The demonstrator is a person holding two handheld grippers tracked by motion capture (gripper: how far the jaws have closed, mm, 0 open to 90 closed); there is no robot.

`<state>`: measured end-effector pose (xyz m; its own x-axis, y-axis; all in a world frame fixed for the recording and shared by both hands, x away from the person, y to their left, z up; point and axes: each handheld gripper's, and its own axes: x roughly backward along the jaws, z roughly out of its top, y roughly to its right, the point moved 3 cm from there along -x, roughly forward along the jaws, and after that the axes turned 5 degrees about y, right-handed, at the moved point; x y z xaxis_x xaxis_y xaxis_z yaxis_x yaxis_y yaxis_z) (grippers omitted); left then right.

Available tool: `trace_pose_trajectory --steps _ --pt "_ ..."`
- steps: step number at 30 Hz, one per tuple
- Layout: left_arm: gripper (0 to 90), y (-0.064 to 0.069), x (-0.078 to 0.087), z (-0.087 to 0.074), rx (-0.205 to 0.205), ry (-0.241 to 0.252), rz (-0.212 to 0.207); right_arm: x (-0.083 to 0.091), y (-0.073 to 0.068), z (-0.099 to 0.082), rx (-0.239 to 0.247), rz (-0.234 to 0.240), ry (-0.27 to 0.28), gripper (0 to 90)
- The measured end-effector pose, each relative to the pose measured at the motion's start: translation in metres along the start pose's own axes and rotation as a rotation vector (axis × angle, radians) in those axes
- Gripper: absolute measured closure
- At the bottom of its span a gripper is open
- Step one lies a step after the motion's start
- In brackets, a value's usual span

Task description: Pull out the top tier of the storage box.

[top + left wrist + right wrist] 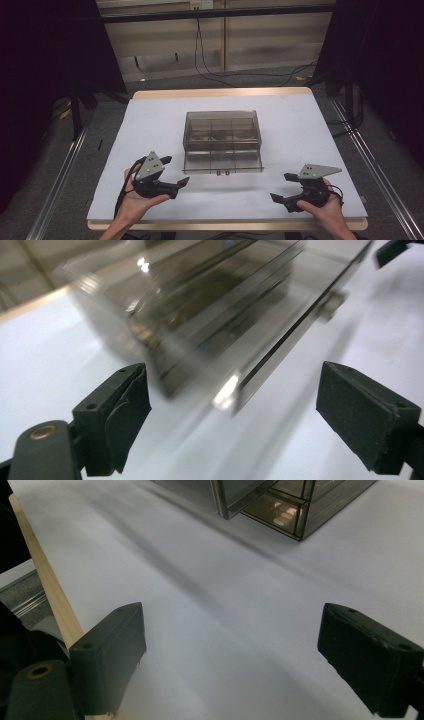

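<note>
Sitting mid-bench, the smoky transparent plastic drawer box (222,142) looks rigid, light and slippery; its small front knobs (222,173) seem the surest hold. Left gripper (169,171) and right gripper (284,187) gape wide, empty, near the bench's front edge.

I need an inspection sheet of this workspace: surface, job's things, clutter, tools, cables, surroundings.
Surface: white sheet covering a wood-edged table.
Job's things: smoky transparent drawer box at the middle, its lower drawer pulled partly out toward the person.
Clutter: nothing seen.
Tools: left tool open, near the drawer's left corner, holding nothing; right tool open, over bare sheet.
Cables: black cables on the floor beyond the table; one trailing from the left tool.
Surroundings: dark curtains on both sides, pale wall behind.
</note>
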<state>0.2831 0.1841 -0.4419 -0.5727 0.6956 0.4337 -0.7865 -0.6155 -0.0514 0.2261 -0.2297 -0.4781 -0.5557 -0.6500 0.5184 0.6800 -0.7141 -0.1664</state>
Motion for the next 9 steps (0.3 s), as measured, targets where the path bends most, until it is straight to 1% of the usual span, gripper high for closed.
trace_pose_trajectory --steps 1,2,3,4,5,6,7,8,9 --pt "13.4 -0.002 0.002 -0.004 0.013 0.008 -0.002 0.000 0.000 0.000 -0.003 -0.001 -0.001 11.9" --pt "13.4 -0.002 0.002 -0.004 0.013 0.008 -0.002 0.000 0.000 0.000 -0.003 -0.001 -0.001 11.9" --pt "13.4 -0.003 0.005 -0.008 0.030 0.025 -0.005 0.000 0.000 0.000 -0.004 -0.002 -0.001 11.7" --pt "13.1 -0.003 0.007 -0.010 0.050 0.029 -0.004 0.000 0.000 0.000 -0.003 -0.001 -0.001 11.7" --pt "11.4 -0.003 0.009 -0.012 0.058 0.018 -0.007 0.000 0.000 0.000 -0.005 -0.001 -0.002 11.7" --pt "13.0 -0.002 0.012 -0.013 0.060 0.023 0.003 0.000 0.000 0.000 -0.005 -0.001 -0.002 11.7" --pt "14.2 -0.001 0.015 -0.013 0.074 0.039 0.004 0.000 0.000 0.000 -0.001 0.002 -0.001 11.6" --pt "16.2 0.001 0.018 -0.012 0.099 0.049 -0.012 0.000 0.000 0.000 0.000 0.003 -0.001 11.6" --pt "21.9 0.002 0.021 -0.011 0.102 0.057 -0.017 0.000 0.000 0.000 0.000 0.002 0.000 11.7"
